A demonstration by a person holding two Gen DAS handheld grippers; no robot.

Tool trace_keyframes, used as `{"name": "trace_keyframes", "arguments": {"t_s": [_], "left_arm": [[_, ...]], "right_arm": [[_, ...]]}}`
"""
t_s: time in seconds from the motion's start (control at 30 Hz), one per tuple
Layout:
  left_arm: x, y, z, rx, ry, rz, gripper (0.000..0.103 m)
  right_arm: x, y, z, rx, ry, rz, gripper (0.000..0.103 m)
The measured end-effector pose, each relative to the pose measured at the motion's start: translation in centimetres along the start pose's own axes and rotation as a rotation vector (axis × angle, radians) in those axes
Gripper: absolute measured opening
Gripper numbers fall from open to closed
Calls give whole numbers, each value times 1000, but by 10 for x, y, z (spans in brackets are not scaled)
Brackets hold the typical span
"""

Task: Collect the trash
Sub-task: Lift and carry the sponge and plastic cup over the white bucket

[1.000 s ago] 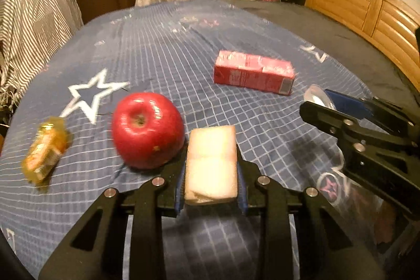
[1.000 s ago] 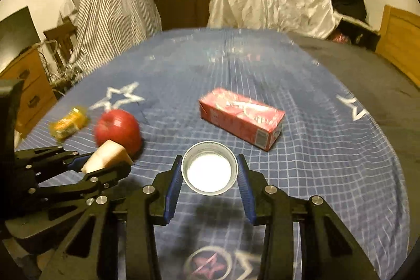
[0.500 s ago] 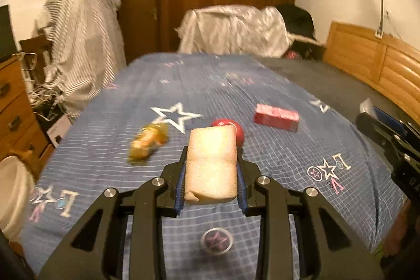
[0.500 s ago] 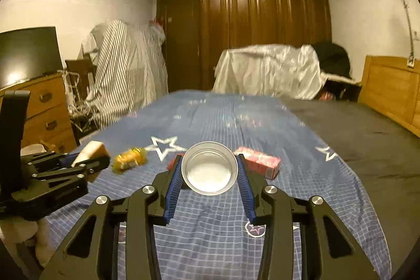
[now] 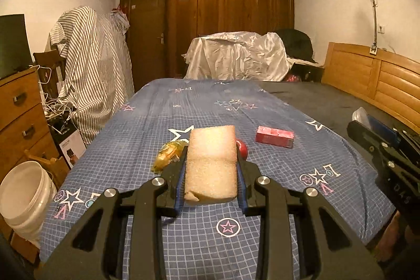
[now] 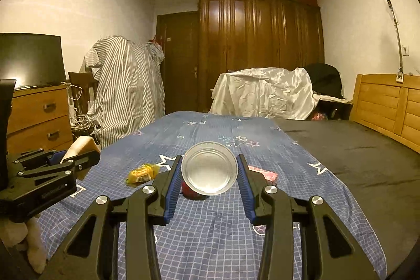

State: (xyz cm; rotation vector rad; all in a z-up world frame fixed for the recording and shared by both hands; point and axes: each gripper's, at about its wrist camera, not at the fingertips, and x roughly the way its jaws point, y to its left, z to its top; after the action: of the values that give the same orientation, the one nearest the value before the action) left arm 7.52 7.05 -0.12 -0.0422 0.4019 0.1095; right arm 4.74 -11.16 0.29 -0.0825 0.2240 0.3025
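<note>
Blue starred bedspread [image 5: 199, 106] before a dark wardrobe [image 5: 231, 17]; left fingers [image 5: 181, 175] clamp sponge [image 5: 211, 162]; right fingers [image 6: 173, 188] clamp cup [image 6: 209, 167]

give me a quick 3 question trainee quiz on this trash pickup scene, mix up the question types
1. True or false: the left gripper is shut on a foam block.
2. What does the right gripper hold? A) apple B) round foil cup C) red carton
3. Fill in: the white bucket stands on the floor beside the ____.

Key
1. True.
2. B, the foil cup; the red carton and the apple lie on the bed.
3. Bed.
</note>
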Motion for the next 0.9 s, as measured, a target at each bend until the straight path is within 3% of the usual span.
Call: {"name": "trace_keyframes", "arguments": {"t_s": [0.17,0.37,0.6,0.9], "left_arm": [[-5,1,-1,-4,-2,-7,29],[-9,25,1,-26,3,40,29],[-20,98,12,-84,5,167,29],[-46,190,23,-140,3,322,29]], "right_arm": [[-7,-1,0,-2,8,9,41],[3,26,12,-32,40,96,41],[34,95,43,-85,48,239,41],[66,213,83,-126,63,415,41]]}}
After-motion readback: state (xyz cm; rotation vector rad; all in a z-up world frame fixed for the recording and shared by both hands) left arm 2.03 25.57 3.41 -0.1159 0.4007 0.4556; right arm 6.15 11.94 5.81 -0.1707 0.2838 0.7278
